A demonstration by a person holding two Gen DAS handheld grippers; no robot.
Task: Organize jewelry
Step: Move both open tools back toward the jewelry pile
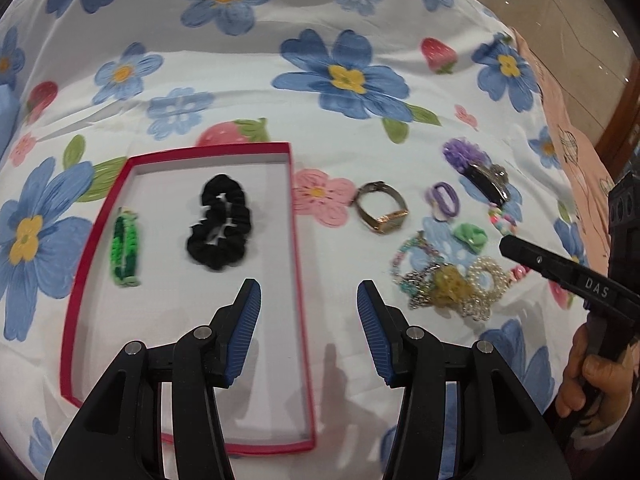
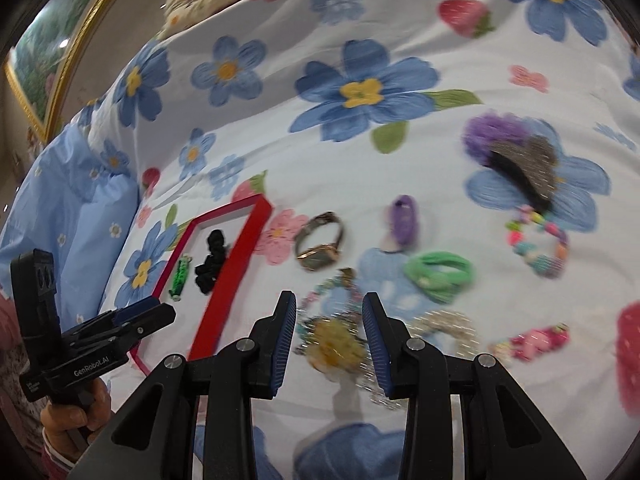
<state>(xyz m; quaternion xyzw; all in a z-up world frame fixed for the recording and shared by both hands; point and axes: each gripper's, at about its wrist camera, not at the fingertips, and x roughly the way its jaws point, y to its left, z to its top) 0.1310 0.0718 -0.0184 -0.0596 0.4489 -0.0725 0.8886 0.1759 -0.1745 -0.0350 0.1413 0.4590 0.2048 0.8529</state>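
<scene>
A red-rimmed box (image 1: 298, 264) with a white floor lies on the floral sheet and holds a black scrunchie (image 1: 220, 228) and a green braided bracelet (image 1: 126, 250). My left gripper (image 1: 309, 300) is open and empty above the box's right edge. To its right lie a gold watch (image 1: 382, 210) and a heap of jewelry with a yellow flower piece (image 2: 338, 346) and a pearl piece (image 1: 486, 276). My right gripper (image 2: 329, 316) is open and empty, just above the yellow flower piece. The box (image 2: 224, 284) also shows in the right wrist view.
Loose on the sheet: a purple hair tie (image 2: 404, 222), a green hair tie (image 2: 438, 274), a colourful bead bracelet (image 2: 538, 242), a black glitter clip on a purple pompom (image 2: 516, 160), a pink beaded piece (image 2: 536, 340). A blue pillow (image 2: 68, 216) lies at left.
</scene>
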